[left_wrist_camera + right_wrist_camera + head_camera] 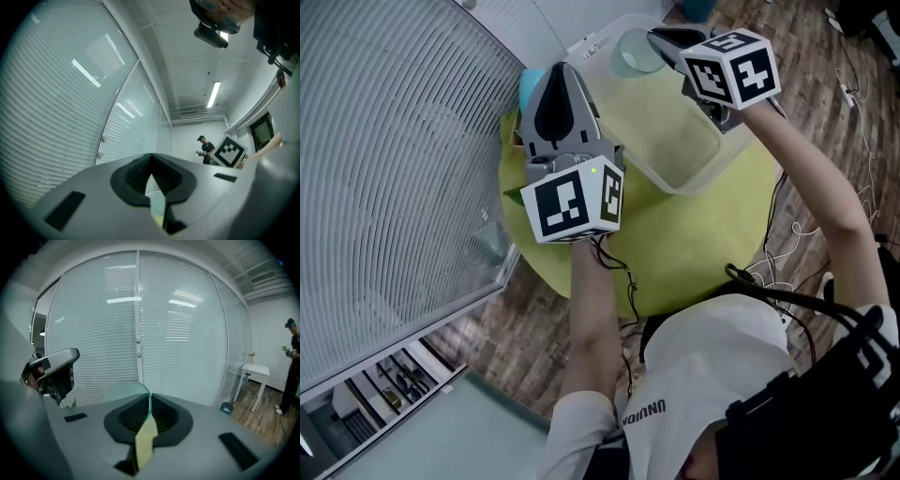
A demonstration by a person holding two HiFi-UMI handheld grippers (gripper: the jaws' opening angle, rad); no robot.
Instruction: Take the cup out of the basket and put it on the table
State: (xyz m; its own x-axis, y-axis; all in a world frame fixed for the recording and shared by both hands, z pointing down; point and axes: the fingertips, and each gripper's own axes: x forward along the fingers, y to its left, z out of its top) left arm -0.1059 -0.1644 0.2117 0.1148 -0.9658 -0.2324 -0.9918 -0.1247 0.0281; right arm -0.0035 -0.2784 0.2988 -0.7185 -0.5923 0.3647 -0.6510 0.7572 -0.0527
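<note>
A translucent pale-green cup [635, 52] hangs over the far end of the clear plastic basket [677, 184], which stands on the round yellow-green table [675, 246]. My right gripper [661, 41] is shut on the cup's rim. In the right gripper view the thin green cup wall [125, 391] runs between the black pads [165, 414] of the right gripper [150, 400]. My left gripper [562, 73] hovers over the table's left side, beside the basket. Its jaws meet at the tips, and the left gripper [151, 160] holds nothing.
A blue object [530, 84] sits on the table behind the left gripper. Window blinds [384, 159] close off the left side. Cables [853, 122] lie on the wooden floor to the right. A person [205, 150] stands far off, near a small white table [255, 372].
</note>
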